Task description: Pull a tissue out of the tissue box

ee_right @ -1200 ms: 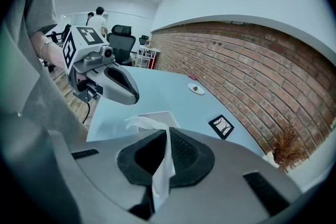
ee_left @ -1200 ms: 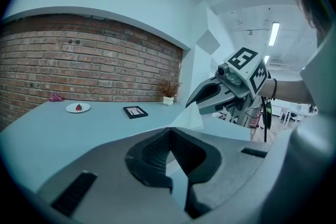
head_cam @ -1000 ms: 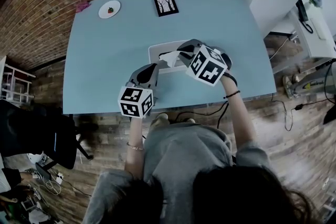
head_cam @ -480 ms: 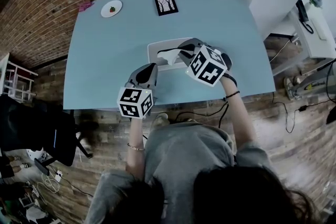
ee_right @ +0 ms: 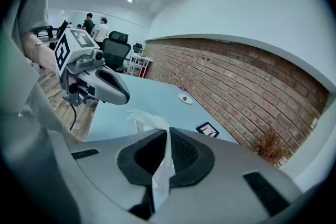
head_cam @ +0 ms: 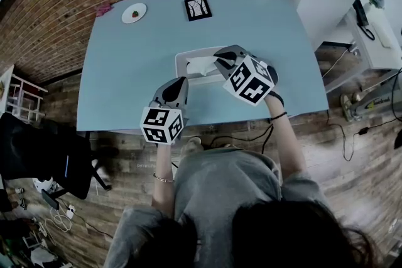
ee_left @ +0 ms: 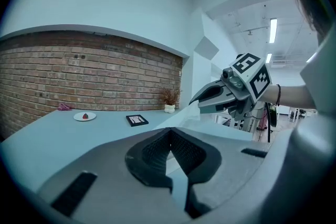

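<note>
Blue table point(head_cam: 125, 78) bears the tissue box point(head_cam: 182, 64); right claw point(ee_right: 167, 132), clenched on the tissue point(ee_right: 160, 170), hangs just above it, sheet trailing down boxward; left claw point(ee_left: 169, 131) closed, empty, beside.

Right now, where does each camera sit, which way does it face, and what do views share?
Head view: on the head, looking steeply down at the table, tissue box, left gripper, right gripper; forearms show.
Left gripper view: on that gripper, looking along its fingers toward the brick wall; right gripper shows at right.
Right gripper view: on that gripper, looking along fingers shut on the tissue; left gripper and wrist at left.
Shared: all three show the plate and picture frame.
</note>
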